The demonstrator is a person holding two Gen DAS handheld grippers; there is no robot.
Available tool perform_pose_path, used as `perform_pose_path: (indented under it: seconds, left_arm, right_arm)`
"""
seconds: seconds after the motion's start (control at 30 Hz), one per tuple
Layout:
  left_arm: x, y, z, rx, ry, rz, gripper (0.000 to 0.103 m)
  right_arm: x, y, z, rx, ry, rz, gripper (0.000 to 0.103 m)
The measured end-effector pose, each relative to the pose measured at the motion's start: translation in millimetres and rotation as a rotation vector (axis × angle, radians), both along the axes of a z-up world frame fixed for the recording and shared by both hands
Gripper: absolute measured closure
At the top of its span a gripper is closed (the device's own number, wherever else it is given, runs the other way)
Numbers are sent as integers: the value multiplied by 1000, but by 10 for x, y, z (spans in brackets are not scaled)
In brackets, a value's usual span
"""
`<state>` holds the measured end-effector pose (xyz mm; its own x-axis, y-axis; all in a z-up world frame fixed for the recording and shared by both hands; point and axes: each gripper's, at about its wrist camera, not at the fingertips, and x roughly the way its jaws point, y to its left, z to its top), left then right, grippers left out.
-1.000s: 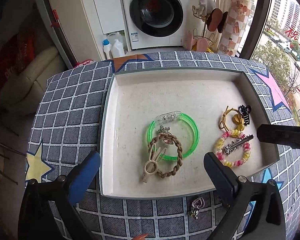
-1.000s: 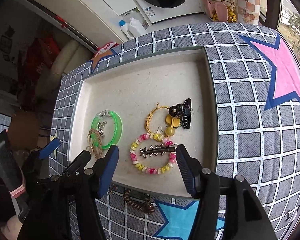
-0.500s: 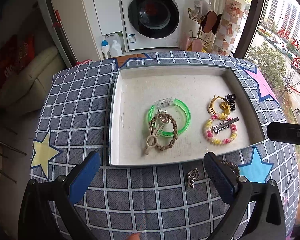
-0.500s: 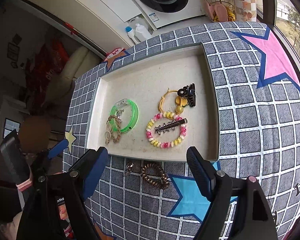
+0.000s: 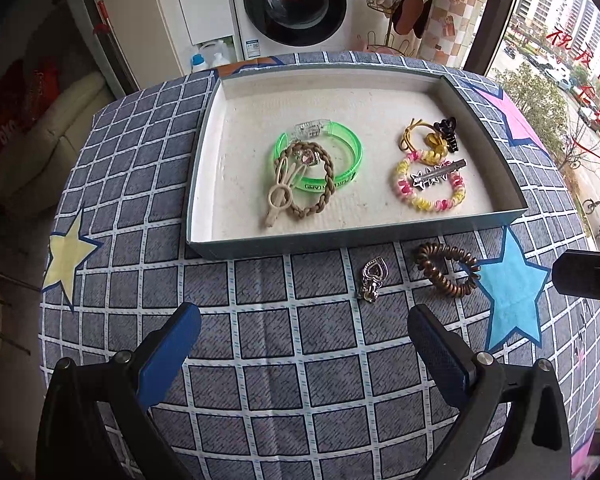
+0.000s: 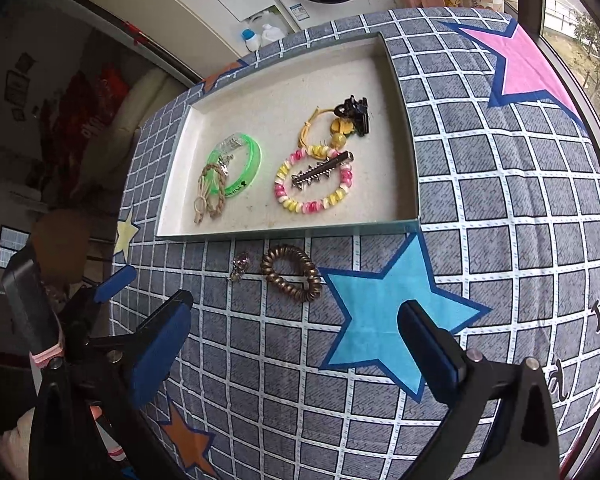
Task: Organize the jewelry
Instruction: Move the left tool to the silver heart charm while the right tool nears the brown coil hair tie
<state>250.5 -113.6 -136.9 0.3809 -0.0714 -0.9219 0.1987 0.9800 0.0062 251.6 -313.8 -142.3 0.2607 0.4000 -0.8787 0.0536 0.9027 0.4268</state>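
With most pieces in the tray (image 5: 512,200), the right gripper (image 6: 296,344), its empty jaws opening wide, faced the brown hair tie (image 6: 292,278) just ahead; next, probably closing on it.

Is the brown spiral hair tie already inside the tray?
No. The brown spiral hair tie lies on the checked cloth just outside the tray's near wall, beside a small silver charm.

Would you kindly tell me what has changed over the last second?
Both grippers backed off the tray toward its near side; the right gripper has its jaws opening, nothing between them. The left gripper stayed open and empty. The jewelry has not moved.
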Motion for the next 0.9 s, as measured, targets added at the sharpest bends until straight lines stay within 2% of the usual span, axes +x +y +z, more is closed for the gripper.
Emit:
perform_pose_path:
  seconds: [0.17,0.33,0.43,0.5,0.73,0.9]
  left_arm:
    - [41,-37,-168,-13,33,32,0]
    - [74,-95,-280,-19,35,42,0]
    - [86,-112,-327,-10,32,43,0]
    - [100,-110,-354,-8,35,46,0]
    - [145,-139,-405,-9,34,43,0]
    - [171,-155,-453,0,42,53,0]
  right_arm:
    - [-1,-24,-140,-73,33,-5,0]
    - [47,-21,-243,-80,52,-6,2]
    - [94,18,-293,-87,63,3,13]
    - [130,34,-332,-84,69,11,24]
    - [231,128,-422,-56,80,43,35]
    - [307,217,-492,-62,92,81,50]
